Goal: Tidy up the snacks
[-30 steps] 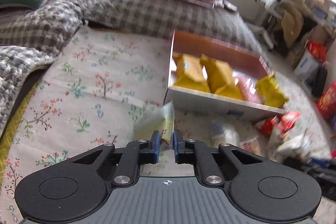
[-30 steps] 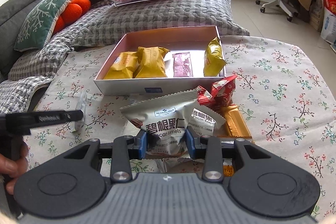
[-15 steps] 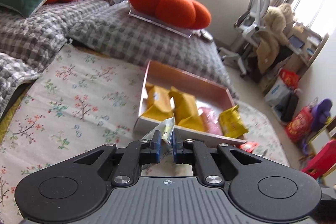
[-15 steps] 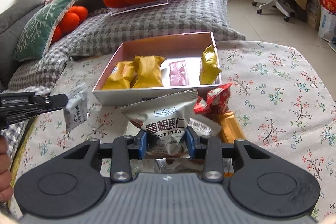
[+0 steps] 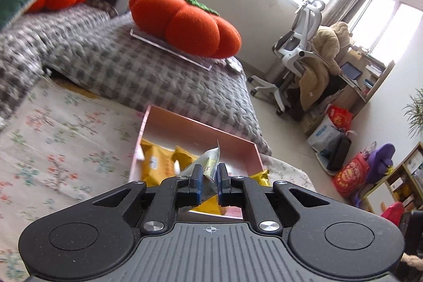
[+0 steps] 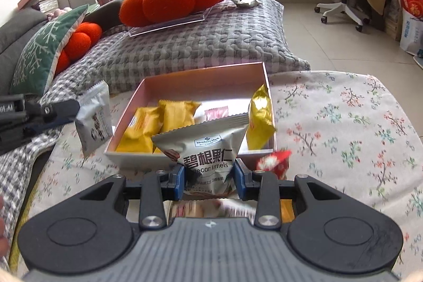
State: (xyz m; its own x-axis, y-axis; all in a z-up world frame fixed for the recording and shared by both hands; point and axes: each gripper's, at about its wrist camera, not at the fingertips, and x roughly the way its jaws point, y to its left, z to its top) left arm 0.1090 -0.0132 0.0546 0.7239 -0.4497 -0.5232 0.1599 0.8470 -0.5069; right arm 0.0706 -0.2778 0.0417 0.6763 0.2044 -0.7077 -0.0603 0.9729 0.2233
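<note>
We hold a packet in each hand, and what matters now is how the pink box (image 6: 264, 75) lies from each pair of fingers. The right gripper (image 6: 208, 180) has its fingers narrowed onto the lower part of the pecan kernels bag (image 6: 205, 147), which stands upright between them; the box sits straight ahead and just beyond the fingertips, its near wall facing us, its long side running across. The left gripper (image 5: 209, 183) pinches a small silver sachet (image 5: 208, 163) with fingers nearly together; from there the box is ahead and below. In the right wrist view the sachet (image 6: 93, 118) hangs just left of the box. We judge the right hand nearer to drop in.
</note>
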